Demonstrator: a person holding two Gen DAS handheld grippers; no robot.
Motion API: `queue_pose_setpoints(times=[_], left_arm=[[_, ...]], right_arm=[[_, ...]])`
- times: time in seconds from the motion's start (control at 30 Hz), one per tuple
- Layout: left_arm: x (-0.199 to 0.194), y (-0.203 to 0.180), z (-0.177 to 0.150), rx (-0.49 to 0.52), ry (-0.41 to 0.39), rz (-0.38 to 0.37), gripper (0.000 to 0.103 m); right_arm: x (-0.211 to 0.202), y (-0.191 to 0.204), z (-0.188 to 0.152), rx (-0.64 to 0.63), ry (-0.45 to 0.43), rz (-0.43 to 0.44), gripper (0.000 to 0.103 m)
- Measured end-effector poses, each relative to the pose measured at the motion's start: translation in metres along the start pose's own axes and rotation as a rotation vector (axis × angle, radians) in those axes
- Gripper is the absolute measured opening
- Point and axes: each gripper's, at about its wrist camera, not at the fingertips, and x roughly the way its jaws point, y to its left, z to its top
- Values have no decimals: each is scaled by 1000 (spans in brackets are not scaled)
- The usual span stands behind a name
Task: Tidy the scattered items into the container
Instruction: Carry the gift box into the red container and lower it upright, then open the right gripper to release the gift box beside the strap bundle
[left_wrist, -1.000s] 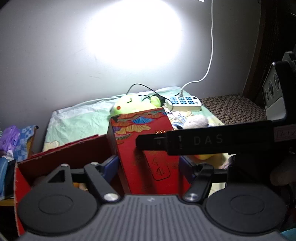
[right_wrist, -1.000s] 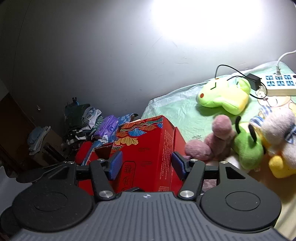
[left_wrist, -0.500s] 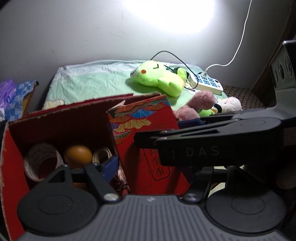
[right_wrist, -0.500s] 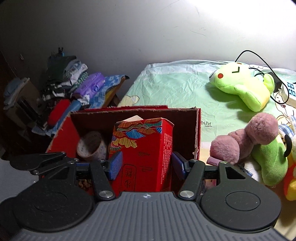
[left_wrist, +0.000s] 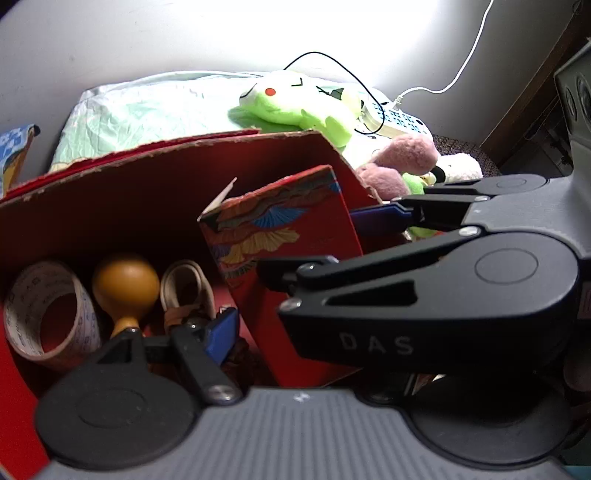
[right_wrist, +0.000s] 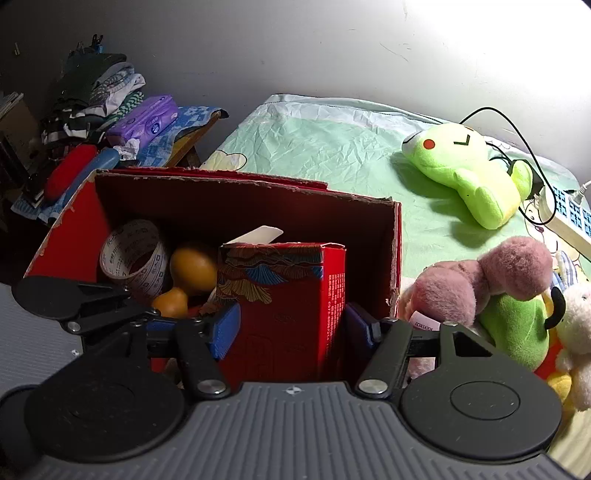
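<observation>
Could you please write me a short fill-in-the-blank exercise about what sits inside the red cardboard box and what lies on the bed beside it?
1. The roll of tape lies inside the red ____ box.
2. The patterned carton stands ____ in the box, between the right tool's fingers.
3. The frog plush on the green sheet is bright ____.
4. The white power strip lies ____ the box.

Missing words: cardboard; upright; green; outside
</observation>
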Motion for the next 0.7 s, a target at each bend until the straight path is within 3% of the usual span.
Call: queue_pose_setpoints(times=[0.27,0.4,0.5,0.6,0.7], left_arm=[[-2,2,5,5,-4,-26,64],[-4,6,10,2,-1,3,64],[-12,14,17,1,-13,77,69],[-21,20,21,22,-32,210,80],[-25,29,18,47,-27,328,82]], right_arm=[[-3,-4,1,93,-44,-1,64],[-5,-10,1,147,-87,16,61],[-3,-13,0,190,-112,17,58],[0,-6,-3,164,-145,-28,57],[6,0,-4,155,-144,-47,57]])
